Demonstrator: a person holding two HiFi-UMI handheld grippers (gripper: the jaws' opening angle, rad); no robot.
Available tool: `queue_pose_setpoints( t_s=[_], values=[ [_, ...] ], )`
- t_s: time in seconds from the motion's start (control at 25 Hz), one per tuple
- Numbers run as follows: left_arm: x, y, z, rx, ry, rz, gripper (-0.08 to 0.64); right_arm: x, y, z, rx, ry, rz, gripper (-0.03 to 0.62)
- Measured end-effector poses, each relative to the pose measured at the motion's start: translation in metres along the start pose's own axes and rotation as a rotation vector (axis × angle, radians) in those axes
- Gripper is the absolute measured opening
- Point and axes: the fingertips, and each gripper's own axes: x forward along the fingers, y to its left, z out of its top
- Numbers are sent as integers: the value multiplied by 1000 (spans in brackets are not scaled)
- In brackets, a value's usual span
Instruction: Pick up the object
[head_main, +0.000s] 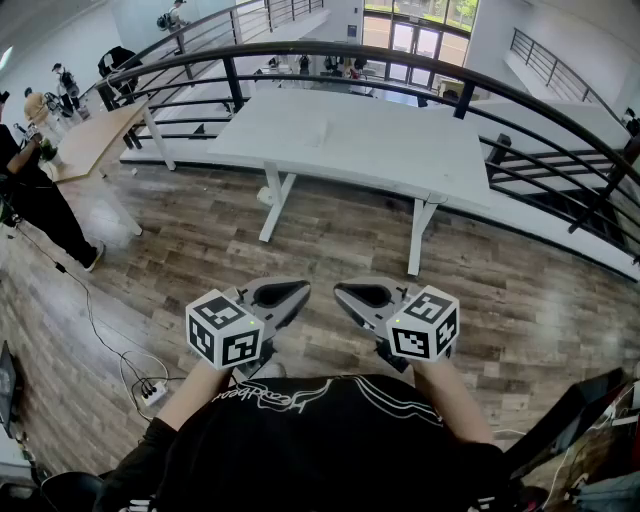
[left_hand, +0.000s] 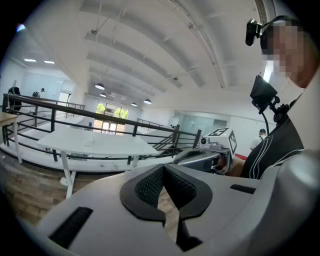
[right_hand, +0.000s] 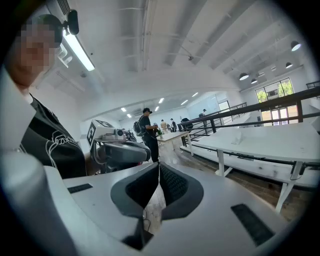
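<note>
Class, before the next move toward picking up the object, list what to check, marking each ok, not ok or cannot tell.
1. Left hand-held gripper empty: ok, jaws together, nothing between.
2. Right hand-held gripper empty: ok, jaws together.
3. Jaws open for grasping: not ok, both shut.
4. Object located: cannot tell; a small white thing lies on the table, too small to identify.
5. Table within reach: not ok; bare floor separates it from both hand-held grippers.

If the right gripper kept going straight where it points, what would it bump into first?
Nothing close: the right gripper points past the left gripper at the wood floor, probably reaching that first; depth is unclear.
</note>
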Motion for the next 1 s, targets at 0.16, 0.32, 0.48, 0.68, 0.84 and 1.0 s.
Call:
queue_pose_setpoints(
  t_s=[0.16,0.32,0.48,0.68,0.84,1.0],
  values=[
    [-4,-5,-2,-5,-3,-1,6,2,6,-2,-1,4,12,17],
    [-9,-8,-1,2,-5,0,6,4,12,0,-9,3,20,17],
    [-16,-8,-1,-8,-11,4,7,9,18,0,-5,3,37,17],
    [-19,-6,-4,-16,-10,1,8,15,22,-2,7,12,49,17],
    [-21,-1,-4,-21,-11,-5,8,20,20,-2,17,12,47,17],
    [-20,2,-5,-37,-13,-2,6,23,16,-5,23,26,48,17]
  ],
)
